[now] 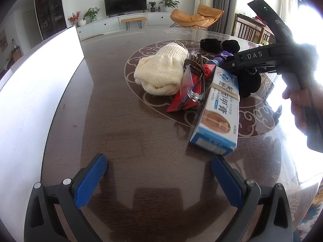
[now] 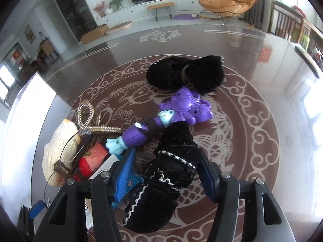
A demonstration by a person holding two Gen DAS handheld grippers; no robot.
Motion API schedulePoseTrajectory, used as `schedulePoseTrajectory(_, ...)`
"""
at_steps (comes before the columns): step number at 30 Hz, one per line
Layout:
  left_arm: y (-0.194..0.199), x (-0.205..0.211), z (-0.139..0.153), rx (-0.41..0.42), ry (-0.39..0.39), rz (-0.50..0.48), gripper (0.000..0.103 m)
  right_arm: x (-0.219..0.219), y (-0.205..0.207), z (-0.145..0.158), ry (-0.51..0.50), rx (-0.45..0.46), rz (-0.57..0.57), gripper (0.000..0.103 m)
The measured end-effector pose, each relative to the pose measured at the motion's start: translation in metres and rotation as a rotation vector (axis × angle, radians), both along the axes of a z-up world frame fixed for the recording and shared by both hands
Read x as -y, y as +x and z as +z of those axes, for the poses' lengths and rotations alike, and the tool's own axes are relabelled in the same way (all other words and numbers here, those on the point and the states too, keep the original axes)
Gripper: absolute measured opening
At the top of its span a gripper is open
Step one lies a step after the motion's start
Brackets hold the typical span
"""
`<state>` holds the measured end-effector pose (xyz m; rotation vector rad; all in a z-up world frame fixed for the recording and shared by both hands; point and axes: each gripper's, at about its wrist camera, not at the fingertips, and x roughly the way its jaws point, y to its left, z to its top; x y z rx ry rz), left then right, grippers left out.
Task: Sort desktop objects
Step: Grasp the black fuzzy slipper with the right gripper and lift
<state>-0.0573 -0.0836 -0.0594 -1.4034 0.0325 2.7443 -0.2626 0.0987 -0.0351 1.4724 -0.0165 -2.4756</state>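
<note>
My right hand-held gripper (image 2: 167,173) pinches one black velvet pouch (image 2: 167,181) between its fingers; a second black pouch (image 2: 185,72) lies ahead. My left hand-held gripper (image 1: 159,173) hangs spread, one medicine box (image 1: 218,113) just ahead-right.

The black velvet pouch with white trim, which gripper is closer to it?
Right. The right gripper has its jaws on either side of the black velvet pouch with white trim. The left gripper hangs open over bare tabletop, apart from the pile.

Both wrist views look down closely, sharing the cream knit pouch (image 1: 161,70).
</note>
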Motion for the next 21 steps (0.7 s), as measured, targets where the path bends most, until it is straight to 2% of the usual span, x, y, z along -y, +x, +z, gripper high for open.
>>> schedulePoseTrajectory(2,0.000,0.001,0.000,0.000,0.004,0.002,0.103,0.022,0.012,0.001,0.075,-0.040,0.130,0.046)
schedulePoseTrajectory(4,-0.001,0.000,0.000,0.000,0.002,0.002,0.103,0.026,0.024,0.005,0.168,-0.084,0.190,0.045)
schedulePoseTrajectory(7,-0.001,-0.001,0.001,0.000,0.003,0.001,0.103,0.005,0.035,0.004,0.191,-0.063,0.244,0.045)
schedulePoseTrajectory(9,-0.001,-0.002,0.001,0.000,0.000,-0.001,0.103,-0.013,0.044,0.000,0.231,-0.054,0.247,0.045)
schedulePoseTrajectory(14,-0.002,-0.003,0.002,0.001,-0.003,-0.001,0.103,-0.054,0.074,-0.001,0.133,-0.071,0.216,0.046)
schedulePoseTrajectory(17,-0.001,-0.001,0.002,-0.006,0.005,0.010,0.103,-0.054,0.076,0.000,0.176,-0.074,0.196,0.046)
schedulePoseTrajectory(19,0.003,0.016,0.005,-0.023,0.077,0.078,0.103,-0.051,0.069,0.000,0.169,-0.066,0.168,0.046)
schedulePoseTrajectory(21,0.012,0.039,0.009,-0.064,0.199,0.135,0.103,-0.048,0.079,-0.003,0.185,-0.079,0.160,0.045)
